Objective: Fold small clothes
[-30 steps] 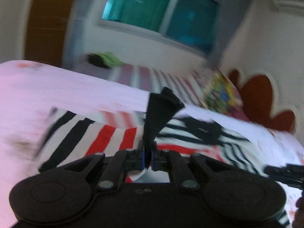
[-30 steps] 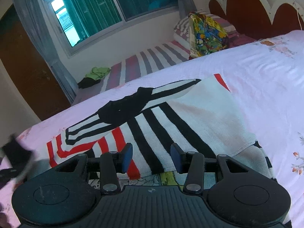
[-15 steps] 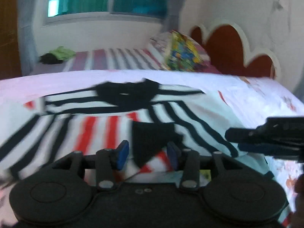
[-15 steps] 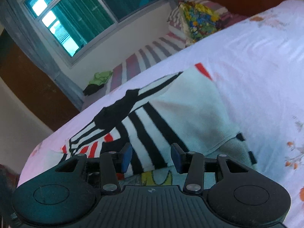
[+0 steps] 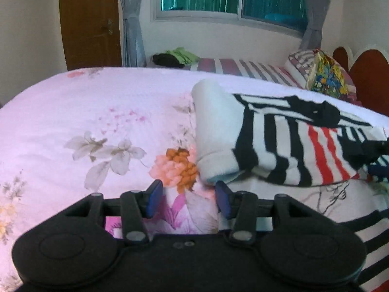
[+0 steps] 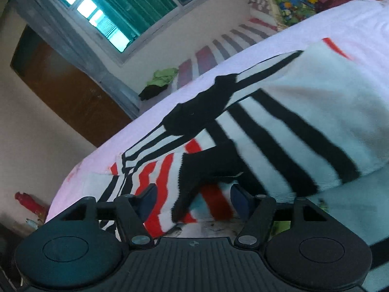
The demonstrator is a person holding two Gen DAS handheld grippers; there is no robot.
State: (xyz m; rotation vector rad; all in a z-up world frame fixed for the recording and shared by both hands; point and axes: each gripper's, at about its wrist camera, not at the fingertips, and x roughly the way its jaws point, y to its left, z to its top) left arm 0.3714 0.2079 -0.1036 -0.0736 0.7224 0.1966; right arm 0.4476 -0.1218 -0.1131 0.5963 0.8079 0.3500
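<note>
A small white garment with black and red stripes (image 5: pixel 287 143) lies on the floral bed sheet (image 5: pixel 102 126), its sleeves folded in over the body. My left gripper (image 5: pixel 188 200) is open and empty, low over the sheet just left of the garment's lower corner. In the right wrist view the garment (image 6: pixel 279 121) fills the middle. My right gripper (image 6: pixel 193 200) is open, close over the red-striped part, with a black sleeve cuff (image 6: pixel 204 170) lying between its fingers without being clamped.
A second bed with a striped sheet (image 5: pixel 243 67) stands behind, with dark and green clothes (image 5: pixel 177 57) on it and a colourful pillow (image 5: pixel 325 76). A brown headboard (image 5: pixel 364 75) is at the right. A brown door (image 5: pixel 90 22) is at the back left.
My left gripper let go of the black sleeve cuff, opened, and swung left off the garment to its edge. My right gripper moved closer over the garment and tilted.
</note>
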